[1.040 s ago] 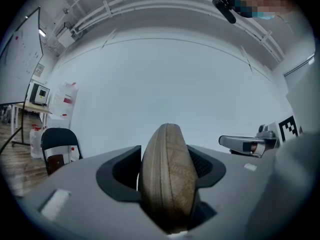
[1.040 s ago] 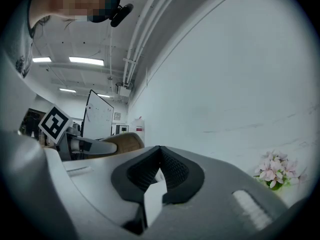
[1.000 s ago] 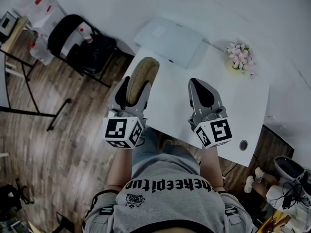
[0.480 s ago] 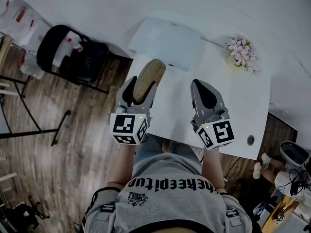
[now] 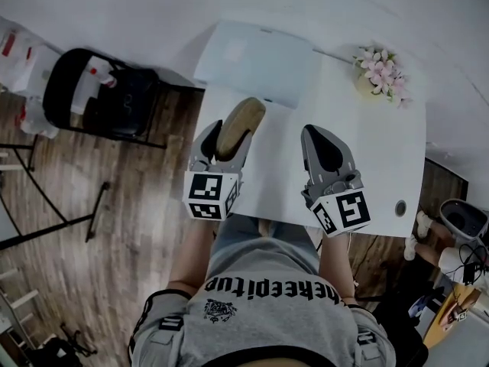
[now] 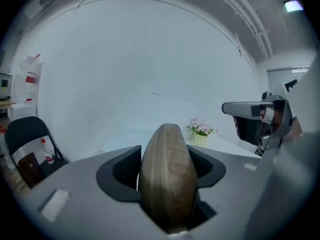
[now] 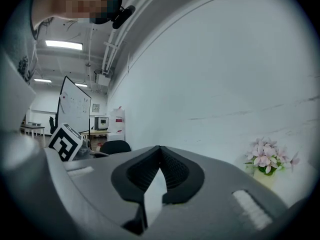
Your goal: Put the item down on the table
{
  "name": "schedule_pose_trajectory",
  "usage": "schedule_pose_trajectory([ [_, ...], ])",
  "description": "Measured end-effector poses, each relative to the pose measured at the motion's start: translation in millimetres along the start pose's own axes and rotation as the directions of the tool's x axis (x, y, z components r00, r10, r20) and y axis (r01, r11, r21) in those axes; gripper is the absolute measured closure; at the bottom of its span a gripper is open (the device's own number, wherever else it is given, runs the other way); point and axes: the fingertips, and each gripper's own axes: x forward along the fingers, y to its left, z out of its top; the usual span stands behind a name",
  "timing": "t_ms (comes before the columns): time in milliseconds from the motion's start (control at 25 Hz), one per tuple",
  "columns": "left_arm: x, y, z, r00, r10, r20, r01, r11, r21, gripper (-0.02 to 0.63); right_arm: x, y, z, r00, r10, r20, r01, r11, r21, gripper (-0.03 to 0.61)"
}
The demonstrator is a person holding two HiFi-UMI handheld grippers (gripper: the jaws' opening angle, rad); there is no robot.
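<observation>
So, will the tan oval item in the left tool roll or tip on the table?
Probably stiff: the tan oval item shows no bending clamped in the left tool. Its rounded edge might rock or tip if set edgewise on the table.

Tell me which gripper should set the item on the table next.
Left. The left gripper is clamped on the brown oval item above the left side of the white table. The right gripper is shut and empty, so it has nothing to put down.
</observation>
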Motion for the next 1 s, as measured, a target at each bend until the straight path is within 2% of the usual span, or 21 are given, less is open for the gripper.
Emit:
schedule_pose_trajectory([
  [280, 23.7, 7.5, -32.1, 0.995, -0.053, -0.086, 0.055, 0.998, 0.019, 0.331, 4.6, -2.1, -10.5, 0.998, -0.059, -0.035, 0.059, 0.998, 0.001, 0.577],
  [600, 42.1, 8.6, -65.1, 0.977, -0.111, -0.18, 0.117, 0.993, 0.021, 0.331, 2.2, -5.4, -18.3, 0.989, -0.127, -0.071, 0.127, 0.992, 0.0, 0.577],
  [1000, 58.5, 13.9, -97.1, 0.957, -0.137, -0.257, 0.156, 0.986, 0.057, 0.33, -1.8, -6.2, -28.5, 0.975, -0.194, -0.108, 0.195, 0.981, 0.0, 0.577],
])
